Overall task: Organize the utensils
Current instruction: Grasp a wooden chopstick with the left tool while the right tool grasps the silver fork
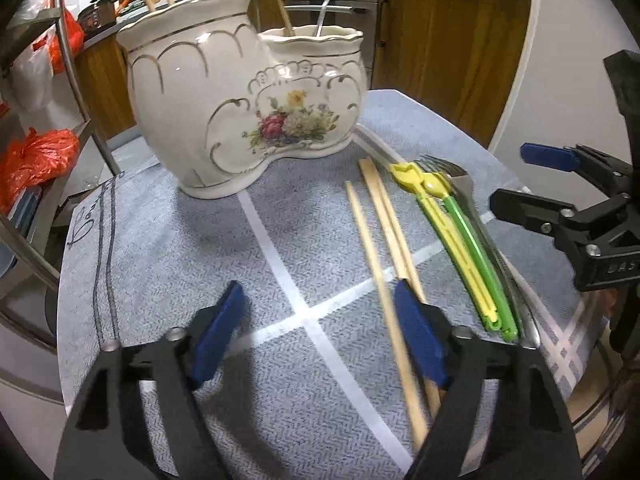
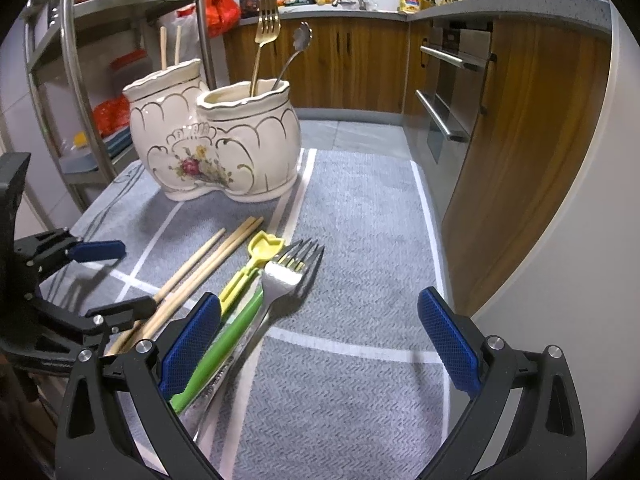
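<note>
Three wooden chopsticks [image 1: 384, 216] lie loose on the grey woven mat [image 2: 352, 216] that covers the worktop, one apart and two side by side and touching. Just beside them, toward the mat's right edge, lie two plastic utensils, one yellow [image 2: 256, 264] with a tulip-shaped head and one green [image 2: 224, 340], and two steel forks [image 2: 288, 268] stacked with their tines overlapping. At the mat's far edge stands one glossy white ceramic holder [image 2: 224, 148], shaped like two joined pots with wavy rims, gold scallop lines and a painted flower bouquet. Its taller compartment holds two more wooden chopsticks [image 2: 170, 46], upright; its lower compartment holds one gold fork [image 2: 266, 28], tines up, and one silver spoon [image 2: 298, 40] with a flower-shaped bowl. The mat has a herringbone texture crossed by white stripes. The left tongs [image 1: 320, 336] are released, spread wide low over the near part of the mat, with the single chopstick running past the inner face of the right-hand blue pad [image 1: 420, 340]; whether they touch cannot be told. The right tongs [image 2: 320, 344] are also released and empty, their left-hand pad just beside the green handle.
</note>
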`<control>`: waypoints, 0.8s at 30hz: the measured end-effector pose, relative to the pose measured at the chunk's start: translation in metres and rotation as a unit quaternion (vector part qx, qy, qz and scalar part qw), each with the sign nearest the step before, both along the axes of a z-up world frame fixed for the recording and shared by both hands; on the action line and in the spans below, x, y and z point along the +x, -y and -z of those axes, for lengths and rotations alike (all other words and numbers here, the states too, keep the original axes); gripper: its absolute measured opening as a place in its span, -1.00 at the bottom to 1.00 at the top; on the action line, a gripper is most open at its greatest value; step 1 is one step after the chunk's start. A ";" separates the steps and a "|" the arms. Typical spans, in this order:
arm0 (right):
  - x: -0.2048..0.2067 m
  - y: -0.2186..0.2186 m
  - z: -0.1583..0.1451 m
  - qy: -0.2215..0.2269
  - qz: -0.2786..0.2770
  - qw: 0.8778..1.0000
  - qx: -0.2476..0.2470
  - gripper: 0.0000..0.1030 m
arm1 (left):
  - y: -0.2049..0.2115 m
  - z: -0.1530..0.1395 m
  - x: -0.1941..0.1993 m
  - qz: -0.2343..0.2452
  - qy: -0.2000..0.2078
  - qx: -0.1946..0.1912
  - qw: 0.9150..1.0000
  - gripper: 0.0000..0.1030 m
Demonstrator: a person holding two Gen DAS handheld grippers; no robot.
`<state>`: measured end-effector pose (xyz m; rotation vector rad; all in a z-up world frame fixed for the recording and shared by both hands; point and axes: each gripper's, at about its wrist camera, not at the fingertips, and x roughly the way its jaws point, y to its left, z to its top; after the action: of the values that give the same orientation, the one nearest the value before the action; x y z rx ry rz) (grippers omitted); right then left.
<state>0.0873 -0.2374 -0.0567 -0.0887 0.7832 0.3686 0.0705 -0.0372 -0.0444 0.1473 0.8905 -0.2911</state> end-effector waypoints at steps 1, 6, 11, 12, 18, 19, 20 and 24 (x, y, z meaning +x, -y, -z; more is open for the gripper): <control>0.000 -0.001 0.000 -0.003 0.000 1.000 0.002 0.90 | 0.000 -0.001 0.000 0.005 -0.001 -0.002 1.000 0.10; 0.001 -0.008 0.004 -0.016 -0.005 1.000 0.001 0.64 | -0.003 -0.004 -0.001 0.019 0.002 0.004 1.000 -0.26; 0.004 -0.013 0.009 -0.043 -0.007 0.999 0.006 0.05 | -0.008 -0.005 0.001 0.015 -0.002 -0.001 1.000 -0.28; 0.004 -0.014 0.010 -0.048 -0.010 0.999 0.008 -0.04 | -0.008 -0.005 0.000 0.015 -0.003 -0.002 1.000 -0.28; 0.006 -0.019 0.012 -0.072 -0.022 0.997 0.034 -0.57 | -0.006 -0.005 -0.001 0.032 -0.005 -0.001 0.999 -0.49; 0.007 -0.019 0.012 -0.076 -0.025 0.996 0.040 -0.62 | -0.005 -0.005 -0.001 0.034 -0.005 0.000 0.999 -0.59; 0.008 -0.019 0.012 -0.082 -0.028 0.995 0.049 -0.73 | -0.006 -0.005 0.000 0.036 -0.006 -0.001 0.999 -0.64; 0.009 -0.015 0.009 -0.084 -0.030 0.994 0.058 -0.88 | -0.011 -0.006 0.003 0.038 -0.012 -0.004 0.999 -0.85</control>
<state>0.0965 -0.2229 -0.0659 0.0281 0.9248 0.4833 0.0736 -0.0261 -0.0384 0.1712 0.9092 -0.3680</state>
